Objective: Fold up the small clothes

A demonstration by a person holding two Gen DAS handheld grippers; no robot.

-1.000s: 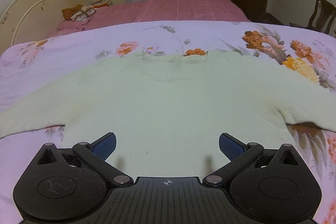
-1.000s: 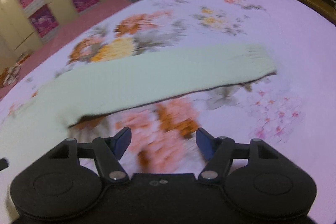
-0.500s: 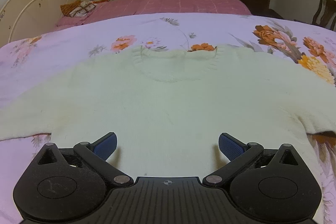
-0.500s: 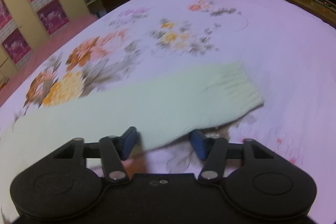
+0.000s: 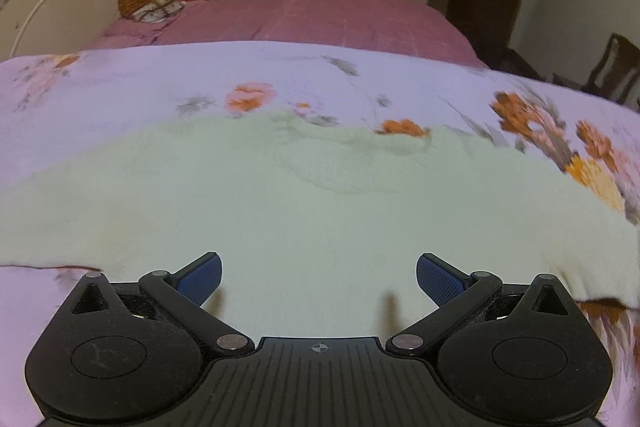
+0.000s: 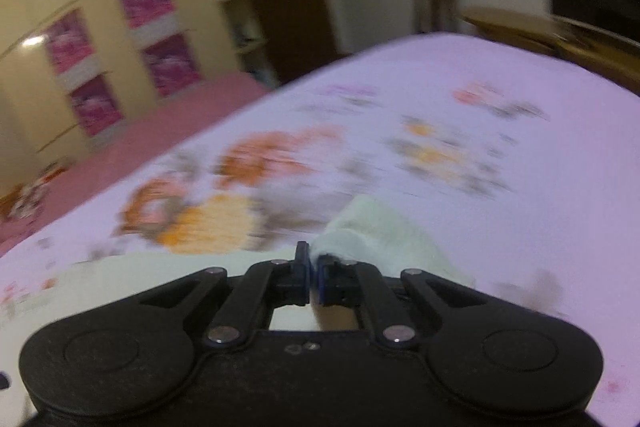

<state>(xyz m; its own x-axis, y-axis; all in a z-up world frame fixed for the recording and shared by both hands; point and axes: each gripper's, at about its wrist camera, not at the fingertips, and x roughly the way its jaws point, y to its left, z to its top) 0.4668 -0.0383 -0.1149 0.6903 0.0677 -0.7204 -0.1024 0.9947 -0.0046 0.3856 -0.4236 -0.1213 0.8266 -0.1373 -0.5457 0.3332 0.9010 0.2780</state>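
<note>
Two grippers are over a pale green sweater spread flat on a flowery bedspread. The left gripper has its blue pads far apart with nothing between them; the sweater's body lies right in front of it and under it, with the neck hole farther ahead. The right gripper is clenched on the sweater's sleeve, which bunches up just ahead of its tips. The right view is blurry.

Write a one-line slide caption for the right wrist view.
Right gripper, jaws shut on the pale green sweater sleeve, lifts it off the floral bedspread.
</note>
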